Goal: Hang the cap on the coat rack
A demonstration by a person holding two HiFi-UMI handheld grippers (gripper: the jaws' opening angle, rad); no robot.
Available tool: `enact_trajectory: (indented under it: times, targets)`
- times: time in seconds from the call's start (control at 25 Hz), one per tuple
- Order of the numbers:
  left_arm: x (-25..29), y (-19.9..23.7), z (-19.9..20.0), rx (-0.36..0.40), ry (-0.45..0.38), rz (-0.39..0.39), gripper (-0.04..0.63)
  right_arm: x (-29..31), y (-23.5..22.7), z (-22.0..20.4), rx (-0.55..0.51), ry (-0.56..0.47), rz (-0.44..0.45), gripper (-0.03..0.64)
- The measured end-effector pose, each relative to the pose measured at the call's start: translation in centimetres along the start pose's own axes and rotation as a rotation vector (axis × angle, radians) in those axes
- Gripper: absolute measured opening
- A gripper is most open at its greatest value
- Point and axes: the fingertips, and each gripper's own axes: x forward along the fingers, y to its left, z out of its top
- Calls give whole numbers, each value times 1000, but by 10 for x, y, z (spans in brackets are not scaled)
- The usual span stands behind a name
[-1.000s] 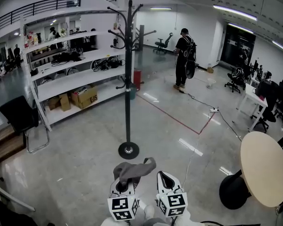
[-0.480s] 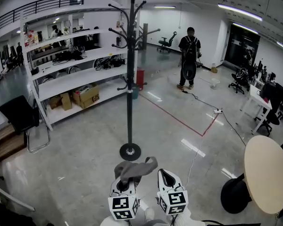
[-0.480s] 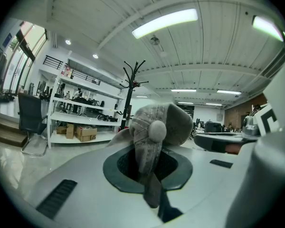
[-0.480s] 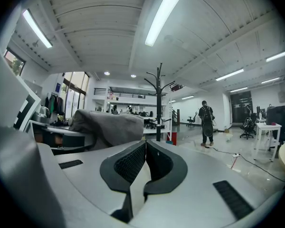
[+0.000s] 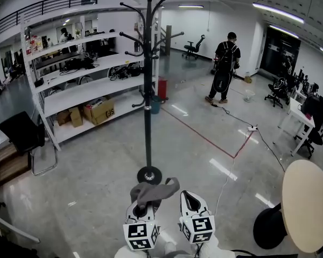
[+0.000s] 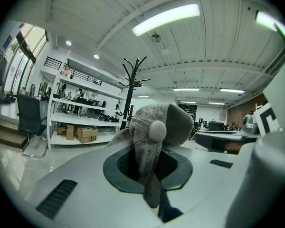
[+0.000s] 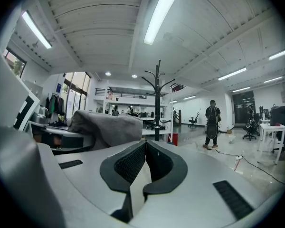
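cap (image 6: 156, 123): cloth, matt | coat rack (image 5: 147, 95): dark metal | floor (image 5: 97, 157): glossy

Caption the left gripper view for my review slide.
Left gripper clamps a grey cap, coat rack standing ahead beside white shelves.

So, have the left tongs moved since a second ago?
Yes. The left tongs, shut on the cap, edged toward the coat rack: the floor gap to its base is narrower.

We count 1 cap (image 5: 153, 191), 1 coat rack (image 5: 147, 90) and 2 grippers: left gripper (image 5: 144, 204) + right gripper (image 5: 187, 199). Bkgd: we get 1 shelf unit (image 5: 86, 85), 1 round table (image 5: 307, 203), 1 standing person (image 5: 225, 69).
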Motion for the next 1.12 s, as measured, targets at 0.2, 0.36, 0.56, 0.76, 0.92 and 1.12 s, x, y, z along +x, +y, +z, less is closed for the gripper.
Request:
enact_trajectory:
  times: [0.2,0.36,0.56,0.76,0.92,1.12]
  targets:
    - [23,-3,6,2,2,8,17,20,-14,3,2,2,12,11]
    - [44,-3,8,5,7,19,17,39,-25,5,4,-1,29,11]
    - [70,-8,12,8,7,29,17,58,-43,7,9,-4,43,11]
    - [94,-14,16,12,-5,40,17,80,-63,2,14,4,59,11]
    - [110,-14,17,9,-6,62,17,97,-72,3,13,2,84,11]
    - [128,-11,16,7,-6,77,17,114,-81,-3,19,14,100,11]
